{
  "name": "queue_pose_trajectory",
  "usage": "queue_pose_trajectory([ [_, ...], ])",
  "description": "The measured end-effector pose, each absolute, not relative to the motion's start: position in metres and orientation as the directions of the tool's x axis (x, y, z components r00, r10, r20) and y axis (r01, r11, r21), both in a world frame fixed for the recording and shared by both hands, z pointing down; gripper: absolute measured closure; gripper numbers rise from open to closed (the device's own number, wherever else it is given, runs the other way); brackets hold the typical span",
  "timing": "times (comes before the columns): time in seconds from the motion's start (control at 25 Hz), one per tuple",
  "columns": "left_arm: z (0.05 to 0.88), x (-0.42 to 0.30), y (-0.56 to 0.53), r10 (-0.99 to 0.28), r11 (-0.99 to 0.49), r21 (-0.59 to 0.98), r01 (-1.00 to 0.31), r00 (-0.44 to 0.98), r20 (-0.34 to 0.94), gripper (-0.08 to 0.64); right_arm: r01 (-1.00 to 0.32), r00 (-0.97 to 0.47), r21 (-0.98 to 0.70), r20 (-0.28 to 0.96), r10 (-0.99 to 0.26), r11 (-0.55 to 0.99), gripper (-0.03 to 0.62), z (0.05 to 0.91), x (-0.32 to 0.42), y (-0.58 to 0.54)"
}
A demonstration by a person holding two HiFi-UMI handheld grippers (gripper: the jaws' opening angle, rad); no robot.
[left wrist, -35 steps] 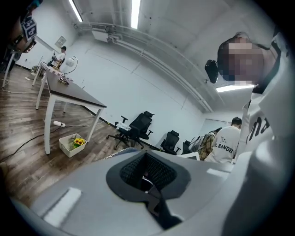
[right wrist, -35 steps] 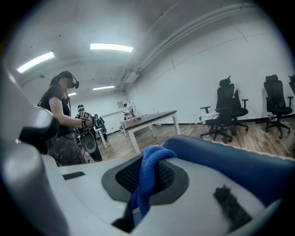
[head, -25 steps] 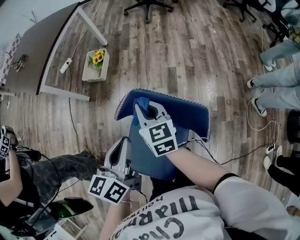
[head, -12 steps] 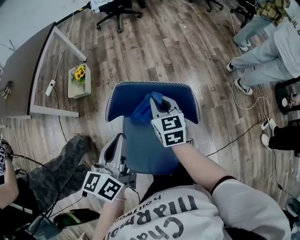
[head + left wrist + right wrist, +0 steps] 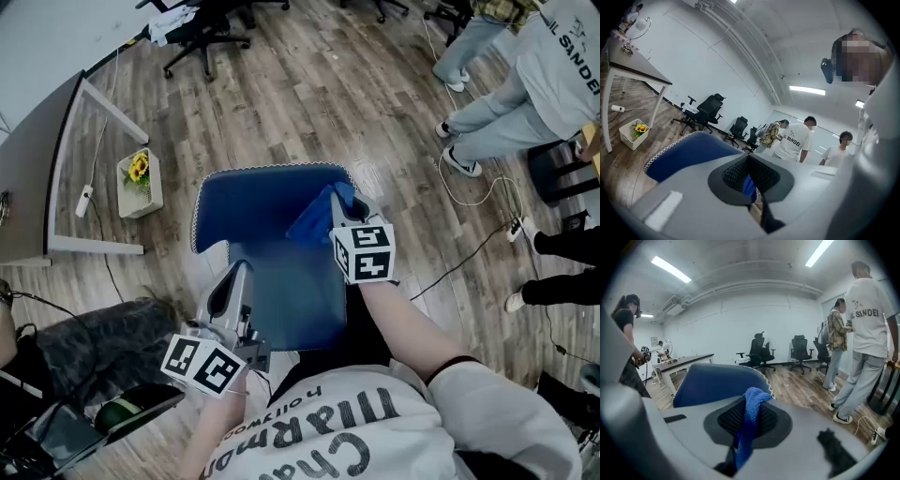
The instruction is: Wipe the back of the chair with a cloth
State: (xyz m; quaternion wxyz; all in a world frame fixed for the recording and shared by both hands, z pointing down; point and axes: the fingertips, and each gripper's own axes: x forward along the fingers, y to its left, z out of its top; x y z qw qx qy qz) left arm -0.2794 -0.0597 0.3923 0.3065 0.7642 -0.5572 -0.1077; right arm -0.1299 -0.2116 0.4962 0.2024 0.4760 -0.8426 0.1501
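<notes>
The blue office chair stands in front of me, its backrest (image 5: 258, 195) at the far side with a white-stitched rim and its seat (image 5: 286, 295) nearer. My right gripper (image 5: 341, 204) is shut on a blue cloth (image 5: 319, 220), which it holds against the right part of the backrest's front, near the top edge. In the right gripper view the cloth (image 5: 751, 420) hangs between the pads, with the backrest (image 5: 717, 380) just behind. My left gripper (image 5: 240, 274) is shut and empty at the seat's left edge; its view shows the backrest (image 5: 686, 152) to the left.
A desk (image 5: 28, 169) stands at the left with a box of sunflowers (image 5: 139, 180) and a power strip (image 5: 84, 200) under it. People (image 5: 530, 89) stand at the upper right, with cables (image 5: 473, 187) on the wooden floor. Office chairs (image 5: 197, 33) stand farther back.
My right gripper has carried the cloth across the backrest from its left part to its right part. The left gripper stays by the seat's left edge.
</notes>
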Motion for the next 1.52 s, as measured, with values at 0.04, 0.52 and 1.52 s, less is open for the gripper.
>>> queue_pose_trajectory([
  [0.04,0.391,-0.277,-0.061,-0.917,-0.195,0.588,-0.785,0.358,0.175,0.552,-0.867,-0.460,-0.065,0.485,-0.744,0.494,0.561,0.496,-0.123,-0.212],
  [0.52,0.398,-0.303,-0.041,-0.950,-0.066,0.604,-0.794,0.235,0.205,0.552,-0.730,-0.607,-0.072,0.526,-0.596,0.680,0.560,0.518,-0.206,-0.183],
  [1.52,0.417,-0.370,-0.002,-0.957,0.185,0.602,-0.777,-0.003,0.291,0.552,-0.488,-0.786,-0.161,0.509,-0.351,0.858,0.561,0.533,-0.354,-0.164],
])
